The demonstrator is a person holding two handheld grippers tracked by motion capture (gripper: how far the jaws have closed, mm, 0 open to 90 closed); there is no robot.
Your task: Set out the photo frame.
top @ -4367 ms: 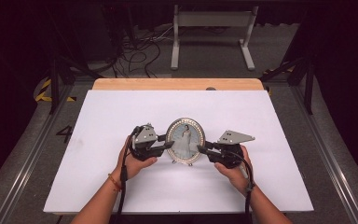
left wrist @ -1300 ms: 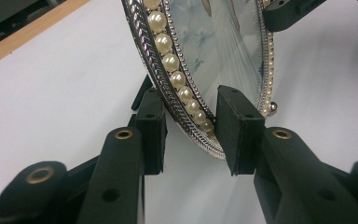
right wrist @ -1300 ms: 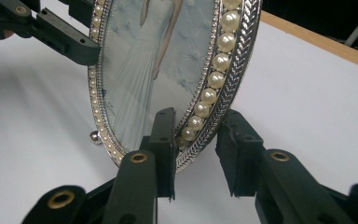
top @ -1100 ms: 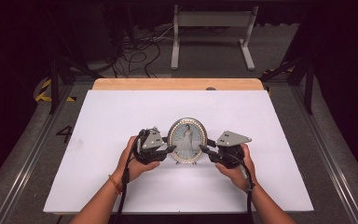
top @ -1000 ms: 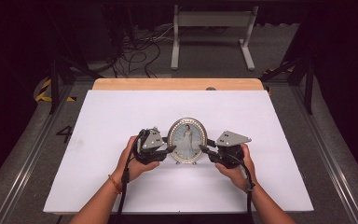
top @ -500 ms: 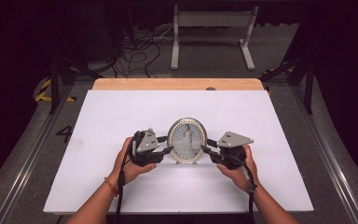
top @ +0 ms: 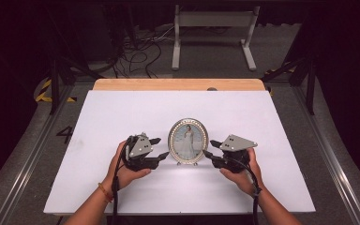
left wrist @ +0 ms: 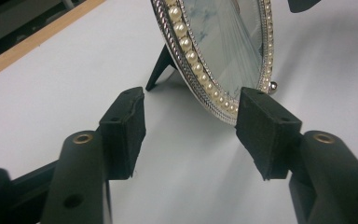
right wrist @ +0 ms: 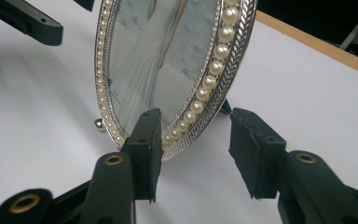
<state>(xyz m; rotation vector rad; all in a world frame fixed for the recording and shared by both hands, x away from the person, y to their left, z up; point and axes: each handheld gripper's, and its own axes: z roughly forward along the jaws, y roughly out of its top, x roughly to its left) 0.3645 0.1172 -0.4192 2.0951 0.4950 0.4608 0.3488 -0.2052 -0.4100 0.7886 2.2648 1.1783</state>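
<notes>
White table [top: 122, 108] carries the oval pearl-rimmed photo frame [top: 188, 141] upright at centre on its stand. Both jaw pairs have just been opening: left gripper [top: 161, 147] spread beside the rim, right gripper [top: 208, 154] straddling it loosely. Placement appears complete.

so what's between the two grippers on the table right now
The oval pearl-rimmed photo frame stands upright between the left gripper and the right gripper, as the high view shows; both sets of jaws have just been opening off its edges.
</notes>
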